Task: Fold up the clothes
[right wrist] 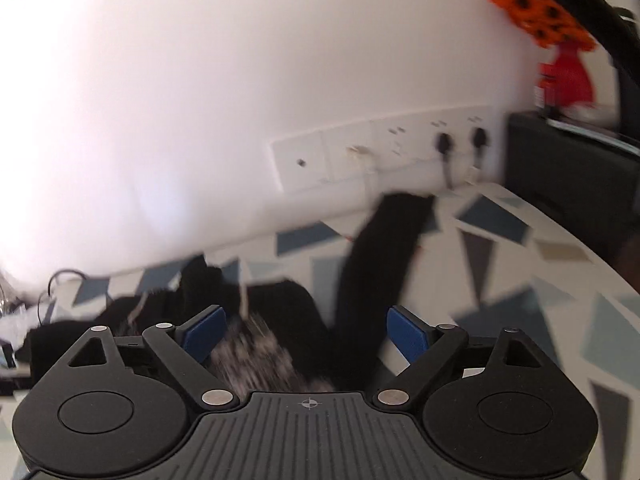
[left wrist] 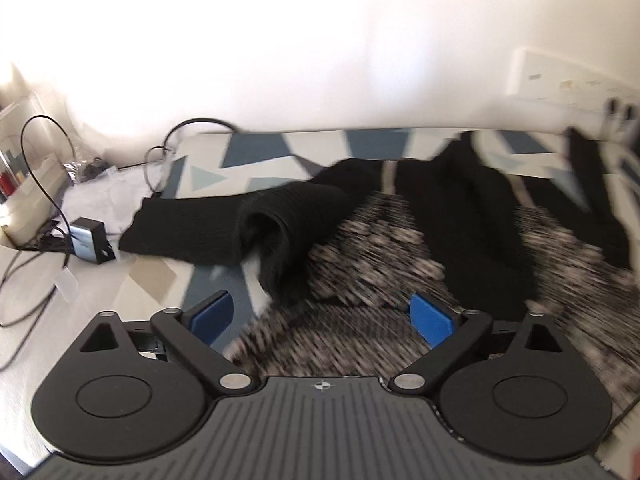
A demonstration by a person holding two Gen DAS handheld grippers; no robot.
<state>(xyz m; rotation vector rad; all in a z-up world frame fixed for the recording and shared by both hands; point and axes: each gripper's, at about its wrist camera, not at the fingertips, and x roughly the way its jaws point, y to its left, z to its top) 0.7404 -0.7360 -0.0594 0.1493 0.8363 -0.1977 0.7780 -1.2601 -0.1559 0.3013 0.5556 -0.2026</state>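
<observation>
A black knit sweater with a black-and-white patterned body lies spread on a table covered by a blue, grey and white triangle-patterned cloth. One black sleeve lies folded toward the left. My left gripper is open just above the patterned hem, holding nothing. In the right wrist view the sweater lies ahead, and its other black sleeve stretches toward the wall. My right gripper is open above the sweater, empty. Both views are motion-blurred.
A grey charger box with black cables lies at the table's left, beside white clutter. A white wall with a socket strip and plugs stands behind. A dark box and an orange and red ornament stand at the right.
</observation>
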